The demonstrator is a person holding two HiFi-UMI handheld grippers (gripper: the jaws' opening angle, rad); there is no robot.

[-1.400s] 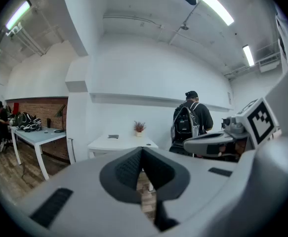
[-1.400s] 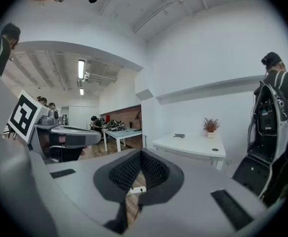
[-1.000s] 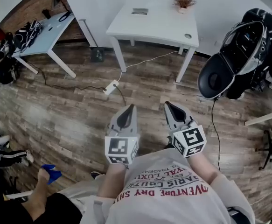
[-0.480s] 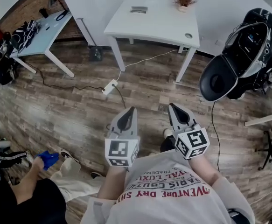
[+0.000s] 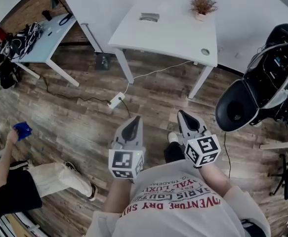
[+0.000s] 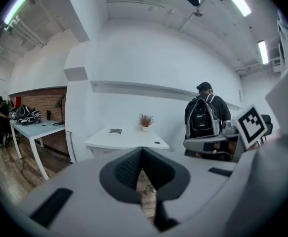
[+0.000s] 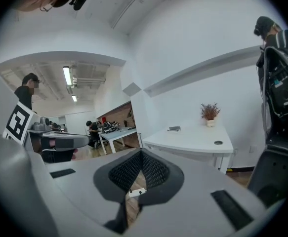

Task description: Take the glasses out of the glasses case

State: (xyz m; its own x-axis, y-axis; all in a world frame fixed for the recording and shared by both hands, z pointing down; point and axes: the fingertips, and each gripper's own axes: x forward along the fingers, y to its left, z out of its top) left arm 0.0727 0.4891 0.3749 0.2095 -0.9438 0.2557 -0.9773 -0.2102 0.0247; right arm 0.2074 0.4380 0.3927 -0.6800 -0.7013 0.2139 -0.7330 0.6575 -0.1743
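Note:
A small grey glasses case (image 5: 149, 17) lies closed on the far side of a white table (image 5: 168, 36), a few steps ahead of me across the wooden floor. It also shows in the left gripper view as the case (image 6: 115, 131) and in the right gripper view as the case (image 7: 173, 129). My left gripper (image 5: 134, 120) and right gripper (image 5: 182, 115) are held side by side in front of my chest, far short of the table. Each one is shut and holds nothing, the left gripper (image 6: 142, 149) and the right gripper (image 7: 141, 152) alike.
A potted dry plant (image 5: 203, 6) stands at the table's back right. A black chair with a backpack (image 5: 262, 83) is at the right. A power strip (image 5: 117, 100) and its cable lie on the floor ahead. A person holding something blue (image 5: 22, 131) crouches at the left, near a cluttered desk (image 5: 45, 33).
I have moved a little closer to the white table, with both grippers held the same. The person at the left has shifted further left, with the blue thing raised.

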